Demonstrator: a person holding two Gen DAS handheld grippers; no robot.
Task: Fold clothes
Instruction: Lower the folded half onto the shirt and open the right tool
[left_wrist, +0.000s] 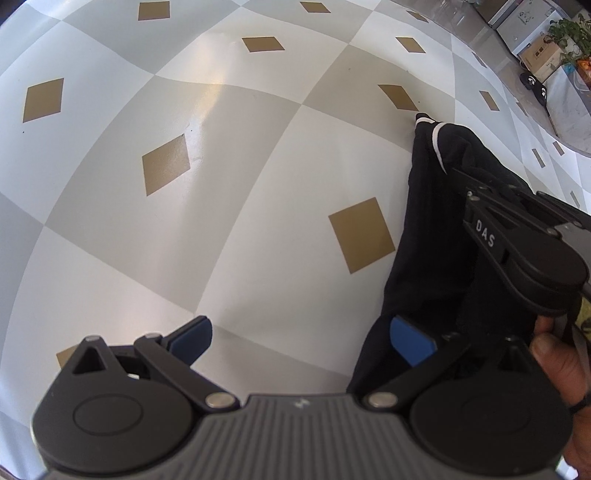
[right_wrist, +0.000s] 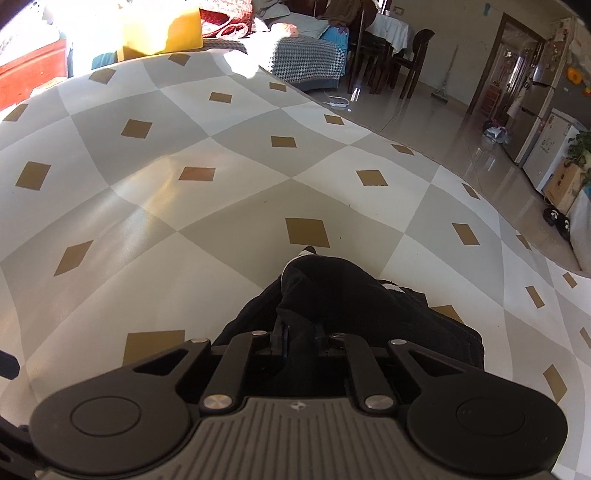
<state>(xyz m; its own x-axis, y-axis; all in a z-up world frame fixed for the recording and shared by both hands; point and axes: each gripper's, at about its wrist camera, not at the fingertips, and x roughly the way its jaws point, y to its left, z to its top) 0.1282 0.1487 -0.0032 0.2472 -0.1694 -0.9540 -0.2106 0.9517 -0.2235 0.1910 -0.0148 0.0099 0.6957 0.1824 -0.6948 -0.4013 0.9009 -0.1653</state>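
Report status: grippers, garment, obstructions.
Left gripper open, empty. Right gripper shut on bunched black garment with white trim. Checked tabletop unobstructed.

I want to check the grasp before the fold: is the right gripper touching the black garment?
Touching. In the right wrist view the right gripper has its jaws closed on a fold of the black garment, cloth pinched between the pads.

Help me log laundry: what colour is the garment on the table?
Black with a white stripe, the garment shows best in the left wrist view.
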